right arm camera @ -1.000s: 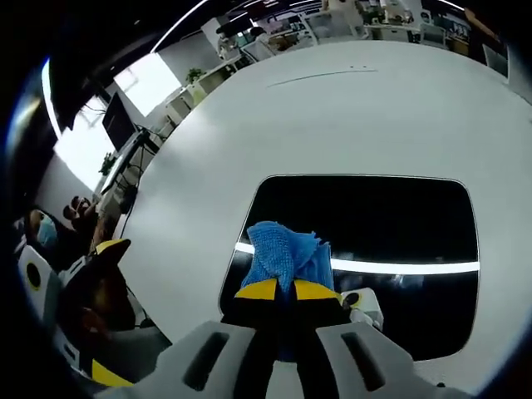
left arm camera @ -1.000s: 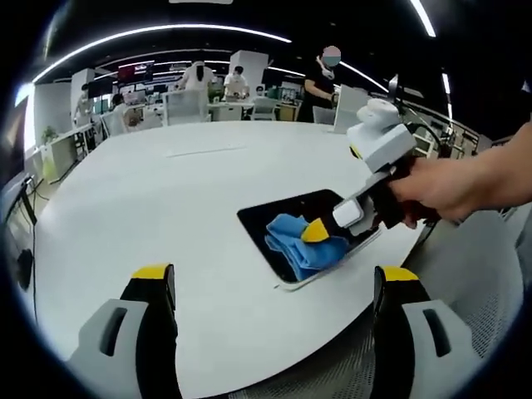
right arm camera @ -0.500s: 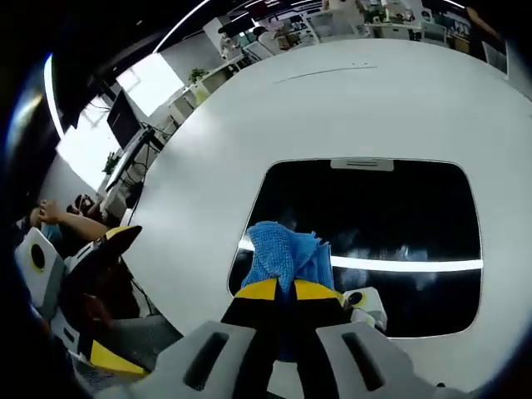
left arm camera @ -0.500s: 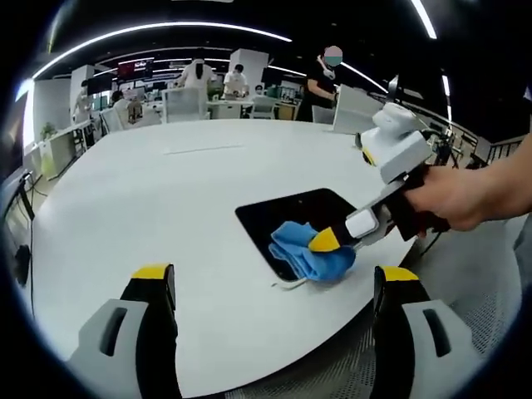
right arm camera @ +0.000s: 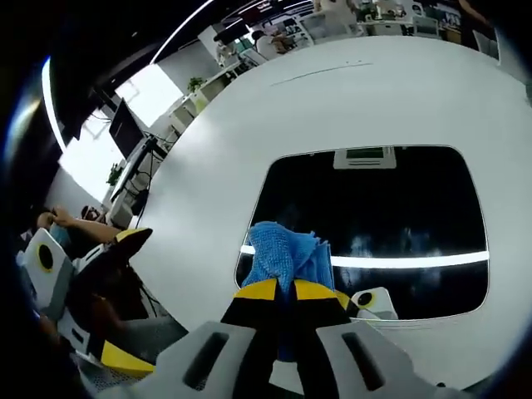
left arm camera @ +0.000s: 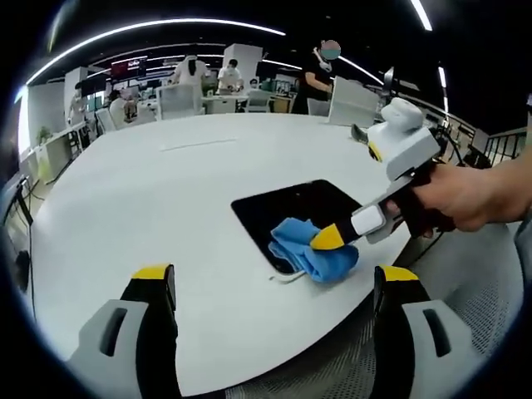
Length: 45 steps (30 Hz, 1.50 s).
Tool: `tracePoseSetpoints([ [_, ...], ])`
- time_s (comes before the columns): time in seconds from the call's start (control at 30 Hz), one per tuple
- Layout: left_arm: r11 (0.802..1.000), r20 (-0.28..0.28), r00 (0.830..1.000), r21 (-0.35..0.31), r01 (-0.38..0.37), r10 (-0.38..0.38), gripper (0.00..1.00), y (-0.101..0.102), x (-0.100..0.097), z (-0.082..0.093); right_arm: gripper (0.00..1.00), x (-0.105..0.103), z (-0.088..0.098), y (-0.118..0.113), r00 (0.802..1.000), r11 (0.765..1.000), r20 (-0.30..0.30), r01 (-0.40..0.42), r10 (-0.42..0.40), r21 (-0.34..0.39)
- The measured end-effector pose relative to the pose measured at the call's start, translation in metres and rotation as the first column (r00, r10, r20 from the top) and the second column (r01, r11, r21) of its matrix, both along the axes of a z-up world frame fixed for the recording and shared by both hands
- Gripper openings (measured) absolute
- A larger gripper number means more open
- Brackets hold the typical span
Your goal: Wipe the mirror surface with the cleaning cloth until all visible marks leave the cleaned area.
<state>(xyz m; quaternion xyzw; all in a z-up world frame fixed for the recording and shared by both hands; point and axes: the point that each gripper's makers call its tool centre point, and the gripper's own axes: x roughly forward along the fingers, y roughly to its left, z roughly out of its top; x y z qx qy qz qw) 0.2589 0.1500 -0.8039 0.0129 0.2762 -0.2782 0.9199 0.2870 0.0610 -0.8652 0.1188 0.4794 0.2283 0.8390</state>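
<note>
Two yellow-tipped jaws of the right gripper (right arm camera: pixel 284 290) pinch the blue cloth (right arm camera: pixel 285 254) on the dark mirror's (right arm camera: pixel 391 208) near edge, its length running crosswise ahead; the left gripper (left arm camera: pixel 274 287) gapes wide, holding nothing, over the white table (left arm camera: pixel 150 191).

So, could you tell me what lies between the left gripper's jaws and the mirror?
Bare white table: in the left gripper view nothing sits between the open left gripper and the mirror.

Glossy dark mirror (right arm camera: pixel 374 216), reflecting light strips; nubby blue cleaning cloth (right arm camera: pixel 283 253) beyond the hand-held gripper; smooth matt white tabletop (left arm camera: pixel 150 191).
</note>
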Motion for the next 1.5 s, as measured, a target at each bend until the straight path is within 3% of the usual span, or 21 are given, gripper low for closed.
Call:
tracePoseSetpoints([
  [0.67, 1.0, -0.002, 1.0, -0.013, -0.007, 0.007, 0.99, 0.0, 0.0, 0.0, 0.0, -0.002, 0.001, -0.011, 1.0, 0.999, 0.003, -0.02, 0.02, -0.028],
  [1.23, 0.999, 0.004, 1.0, -0.033, -0.013, 0.013, 0.98, 0.0, 0.001, 0.003, 0.0, -0.004, 0.0, -0.043, 1.0, 0.999, -0.017, 0.011, -0.011, -0.04],
  [1.5, 0.999, 0.005, 1.0, -0.046, -0.016, 0.016, 0.98, -0.001, 0.0, 0.004, 0.0, -0.005, 0.0, -0.045, 1.0, 0.999, -0.018, 0.018, -0.019, -0.051],
])
